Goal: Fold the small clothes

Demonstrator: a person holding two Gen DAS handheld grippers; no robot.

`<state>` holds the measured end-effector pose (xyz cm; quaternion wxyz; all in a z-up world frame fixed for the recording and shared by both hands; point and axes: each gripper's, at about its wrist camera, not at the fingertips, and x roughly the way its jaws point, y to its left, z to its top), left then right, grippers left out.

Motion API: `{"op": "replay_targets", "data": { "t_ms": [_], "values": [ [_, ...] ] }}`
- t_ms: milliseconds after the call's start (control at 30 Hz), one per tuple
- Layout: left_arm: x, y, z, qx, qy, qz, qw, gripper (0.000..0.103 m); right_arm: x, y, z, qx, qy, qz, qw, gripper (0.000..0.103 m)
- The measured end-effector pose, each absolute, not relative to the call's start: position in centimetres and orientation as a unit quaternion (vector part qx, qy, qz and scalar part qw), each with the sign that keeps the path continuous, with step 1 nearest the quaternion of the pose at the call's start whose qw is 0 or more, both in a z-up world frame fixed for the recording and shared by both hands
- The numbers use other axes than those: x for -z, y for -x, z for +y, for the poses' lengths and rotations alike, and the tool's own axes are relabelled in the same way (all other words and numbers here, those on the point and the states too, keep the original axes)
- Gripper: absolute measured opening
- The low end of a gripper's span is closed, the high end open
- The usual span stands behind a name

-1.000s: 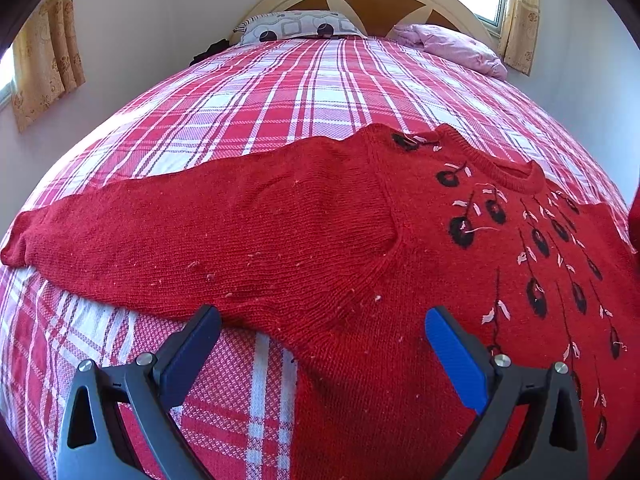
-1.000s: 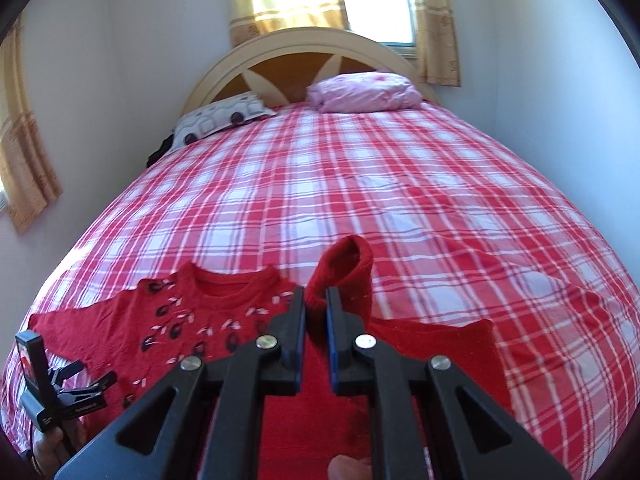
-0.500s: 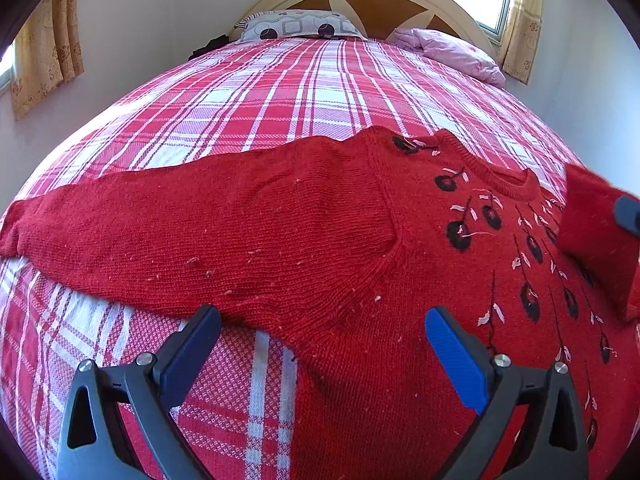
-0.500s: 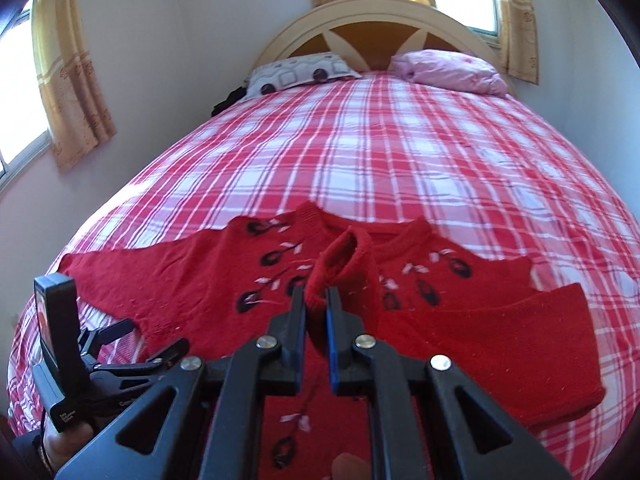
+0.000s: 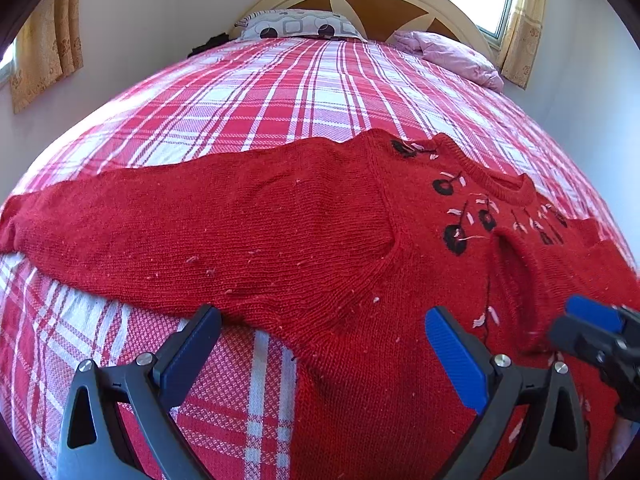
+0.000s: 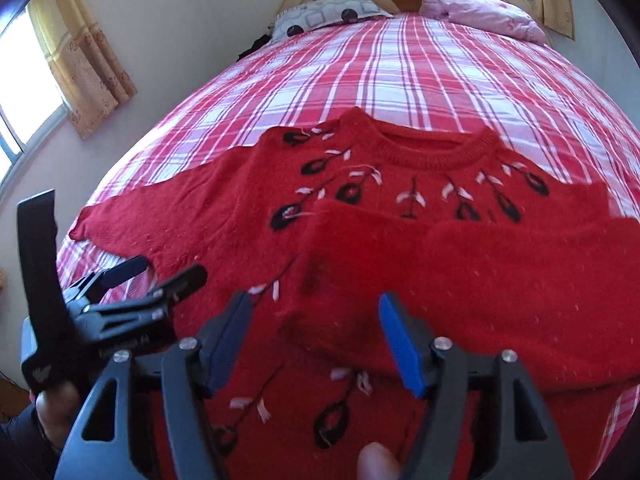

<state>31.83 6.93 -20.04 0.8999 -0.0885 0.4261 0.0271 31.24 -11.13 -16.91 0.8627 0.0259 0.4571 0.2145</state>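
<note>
Sleeve (image 6: pixel 460 280) now lies across the sweater (image 6: pixel 248 208) chest as your right gripper (image 6: pixel 316 340) jaws have just been opening off it, left gripper (image 5: pixel 320 344) gaping empty at the underarm

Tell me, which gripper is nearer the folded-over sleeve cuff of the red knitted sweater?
Right. The right gripper, jaws just opened, straddles the folded-over sleeve cuff without pressing it. The left gripper hangs open over the sweater's other side seam, well away.

Bedspread (image 6: pixel 420 64) beyond the sweater (image 6: pixel 248 216) lies open; two pillows (image 6: pixel 484 12) block the headboard end.
</note>
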Motion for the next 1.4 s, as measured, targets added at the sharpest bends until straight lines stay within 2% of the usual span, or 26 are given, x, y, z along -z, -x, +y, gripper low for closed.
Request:
{"op": "replay_targets", "data": {
  "t_ms": [133,233,433,500,533,733,833,867,933,967,1033,1200,1400],
  "values": [
    [18.4,-30.9,7.0,-0.01,0.124,0.405,0.906,0.102,15.5,-28.8,-14.4,-0.195,-0.023,0.435,0.879,0.069],
    [17.0,-30.9,4.7,0.029,0.112,0.4,0.909,0.102,15.0,-27.6,-17.7,-0.168,-0.049,0.426,0.888,0.069],
    [17.5,-33.7,-0.8,0.084,0.079,0.435,0.893,0.1,14.0,-24.7,-22.8,-0.119,-0.106,0.382,0.91,0.069],
    [18.5,-34.9,-2.1,0.091,0.08,0.459,0.88,0.085,13.6,-23.8,-23.4,-0.112,-0.114,0.37,0.915,0.069],
    [19.1,-35.5,-2.6,0.095,0.083,0.472,0.873,0.074,13.5,-23.1,-23.7,-0.107,-0.114,0.364,0.918,0.069],
    [19.1,-36.1,-5.1,0.099,0.072,0.467,0.876,0.073,14.2,-21.8,-25.8,-0.088,-0.137,0.353,0.921,0.069],
    [19.2,-35.9,-6.2,0.106,0.053,0.467,0.876,0.051,14.7,-21.6,-26.7,-0.081,-0.158,0.35,0.92,0.069],
    [19.2,-35.8,-6.3,0.093,0.037,0.464,0.88,0.034,14.8,-21.5,-26.9,-0.08,-0.163,0.349,0.919,0.069],
    [19.2,-36.0,-6.0,0.096,0.035,0.461,0.881,0.015,15.0,-21.2,-27.1,-0.078,-0.167,0.347,0.92,0.069],
    [19.0,-36.2,-5.7,0.103,0.042,0.463,0.879,0.01,15.0,-21.0,-27.2,-0.077,-0.165,0.346,0.92,0.069],
    [18.3,-36.2,-5.1,0.117,0.053,0.456,0.881,0.007,15.0,-20.8,-27.3,-0.073,-0.16,0.344,0.922,0.069],
    [15.3,-35.8,-2.9,0.116,0.069,0.414,0.9,0.007,15.3,-20.3,-28.2,-0.063,-0.163,0.343,0.923,0.069],
    [13.5,-35.6,0.1,0.109,0.09,0.398,0.906,0.007,15.5,-20.3,-28.2,-0.057,-0.16,0.344,0.923,0.069]
  ]
}}
